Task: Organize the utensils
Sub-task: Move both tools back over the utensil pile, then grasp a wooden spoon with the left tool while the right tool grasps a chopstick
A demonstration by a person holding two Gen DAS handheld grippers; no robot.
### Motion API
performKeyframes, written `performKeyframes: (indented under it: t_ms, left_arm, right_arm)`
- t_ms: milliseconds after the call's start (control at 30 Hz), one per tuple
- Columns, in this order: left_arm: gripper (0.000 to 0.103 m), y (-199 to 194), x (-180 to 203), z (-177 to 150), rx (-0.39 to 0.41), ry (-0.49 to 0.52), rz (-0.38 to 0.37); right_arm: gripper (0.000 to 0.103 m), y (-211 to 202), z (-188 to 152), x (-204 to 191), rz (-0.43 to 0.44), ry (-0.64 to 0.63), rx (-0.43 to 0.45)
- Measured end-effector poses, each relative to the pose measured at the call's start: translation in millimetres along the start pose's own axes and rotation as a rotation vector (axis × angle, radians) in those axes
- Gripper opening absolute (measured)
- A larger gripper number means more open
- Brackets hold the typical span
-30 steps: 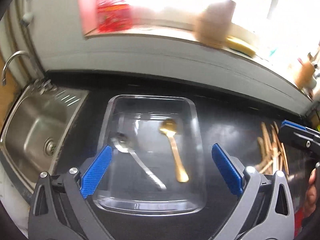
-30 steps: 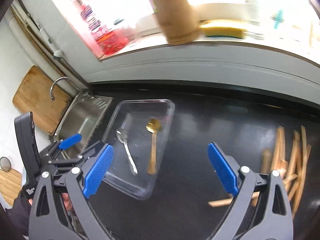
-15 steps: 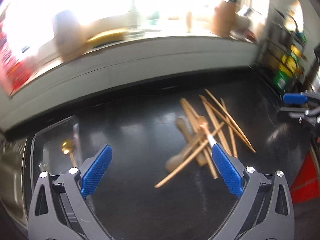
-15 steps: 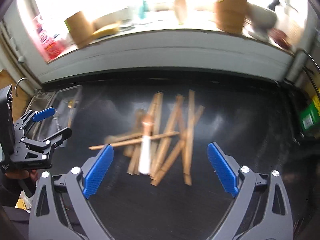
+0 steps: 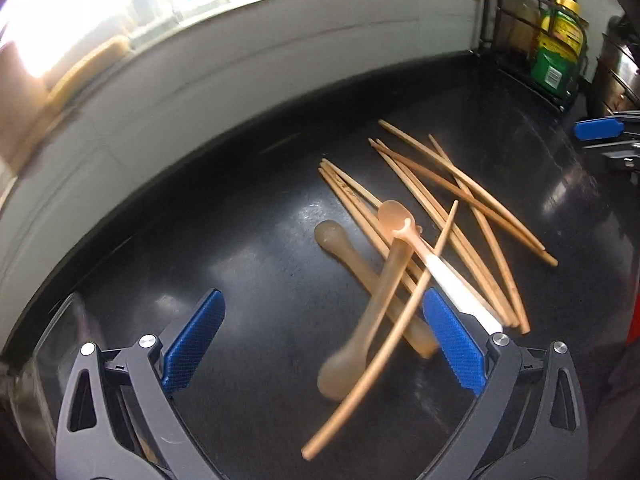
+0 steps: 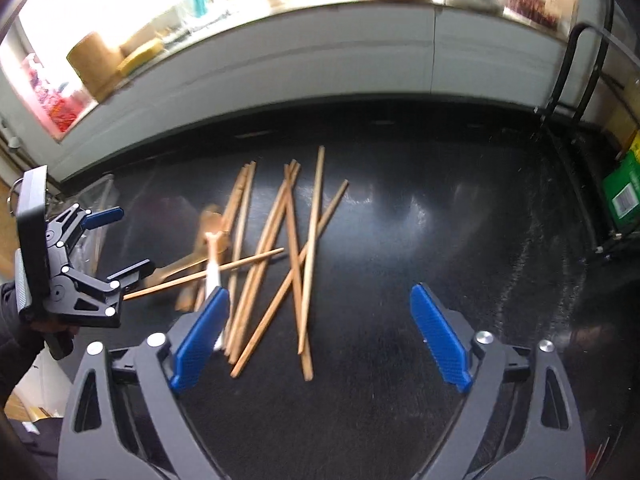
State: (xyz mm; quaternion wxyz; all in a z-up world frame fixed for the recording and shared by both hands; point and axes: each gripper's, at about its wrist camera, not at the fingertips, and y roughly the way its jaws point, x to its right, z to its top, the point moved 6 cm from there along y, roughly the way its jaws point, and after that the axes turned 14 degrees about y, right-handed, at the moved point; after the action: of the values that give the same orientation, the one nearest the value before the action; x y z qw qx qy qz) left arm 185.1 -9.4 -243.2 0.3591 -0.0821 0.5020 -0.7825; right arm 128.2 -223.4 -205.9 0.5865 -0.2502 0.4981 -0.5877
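A heap of wooden chopsticks [image 5: 452, 208] lies on the black counter [image 5: 248, 248], crossed over each other. Among them lie tan spoons [image 5: 368, 312] and a peach spoon with a white handle [image 5: 424, 252]. My left gripper [image 5: 324, 344] is open and empty, low over the near end of the heap. My right gripper [image 6: 320, 336] is open and empty above the chopsticks [image 6: 296, 248], which lie mostly to its left side. The left gripper also shows in the right wrist view [image 6: 116, 244]. A corner of the clear tray [image 5: 52, 328] shows at the far left.
A white wall and window sill with jars and a sponge [image 6: 140, 56] run behind the counter. A black wire rack with a green package [image 5: 556, 56] stands at the counter's right end.
Both grippers have swung right, away from the sink and the clear tray with two spoons, and come closer over the chopstick heap. Both stayed open.
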Motion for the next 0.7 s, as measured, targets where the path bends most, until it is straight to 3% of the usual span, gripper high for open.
performKeyframes:
  t_ms: [100,367,433,500,600,700]
  left_arm:
    - [0.089,18.2,0.5,-1.0,-0.014,0.046,-0.052]
    - [0.078,44.7,16.5,-2.6,-0.006,0.137,-0.215]
    - [0.069,46.5,16.1,-1.2,0.011,0.124,-0.27]
    - [0.046,50.0,16.2,-0.4,0.009,0.128,-0.298]
    - [0.032,53.1,21.6,-5.1,0.01,0.12,-0.36]
    - [0.025,52.3,25.2,-6.1,0.017,0.118,-0.389]
  right_arm:
    - [0.08,27.6,5.1,2.4,-0.029,-0.001,-0.028]
    - [0.079,65.4,15.3,6.8,-0.047,0.03,-0.094]
    - [0.079,71.5,17.2,7.7,-0.051,0.034,-0.105]
    - [0.075,77.4,20.1,7.5,-0.05,0.037,-0.119]
    - [0.074,84.7,21.8,6.4,-0.043,0.038,-0.141]
    - [0.073,92.4,22.4,2.0,-0.05,0.015,-0.156]
